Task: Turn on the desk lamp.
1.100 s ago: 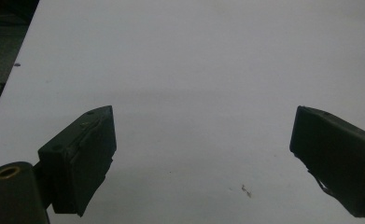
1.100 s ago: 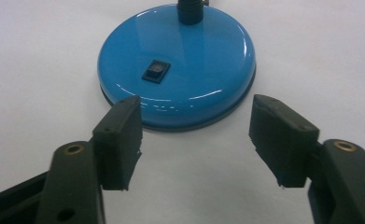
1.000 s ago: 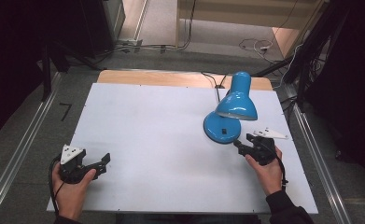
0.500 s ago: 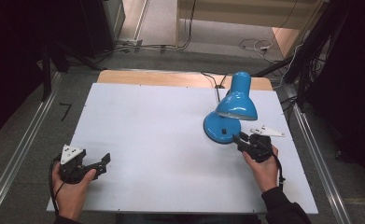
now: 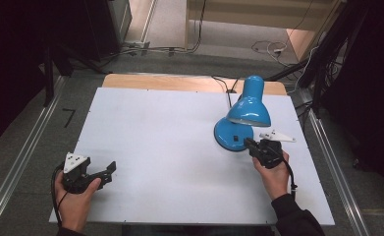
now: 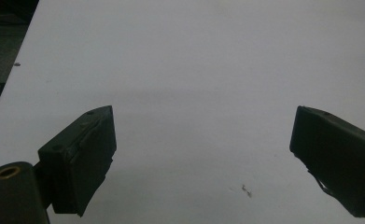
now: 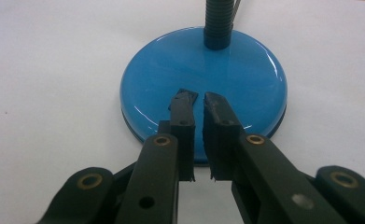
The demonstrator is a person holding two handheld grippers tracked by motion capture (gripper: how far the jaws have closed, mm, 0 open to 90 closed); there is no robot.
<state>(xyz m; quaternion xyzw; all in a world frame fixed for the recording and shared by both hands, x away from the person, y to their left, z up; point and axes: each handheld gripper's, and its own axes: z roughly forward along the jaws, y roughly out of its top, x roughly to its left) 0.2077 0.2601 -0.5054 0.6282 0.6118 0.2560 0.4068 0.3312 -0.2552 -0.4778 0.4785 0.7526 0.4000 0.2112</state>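
— What's on the table (image 5: 155, 147)?

— A glossy blue lamp (image 5: 243, 115), far right on the white top. I see a round, flat base (image 7: 203, 88), a dark ribbed neck (image 7: 220, 21) rising from its rear edge, and a cone shade (image 5: 250, 105) bent over the base. A small black switch (image 7: 184, 98) sits on the top of the base, near the front. A black cord (image 5: 224, 84) trails from the lamp towards the far wooden edge.

— And your right tongs (image 7: 198, 107)?

— Nearly closed, only a thin slit between the jaws, nothing gripped. From the right gripper view, the tips reach over the front of the base and sit right at the switch; I cannot tell whether they touch it. My right hand (image 5: 273, 172) holds them low, just beside the lamp.

— The left?

— The left tongs (image 6: 203, 144) are spread wide, empty, over bare white table. From the high view they rest in my left hand (image 5: 76, 196) at the near left corner, well apart from the lamp.
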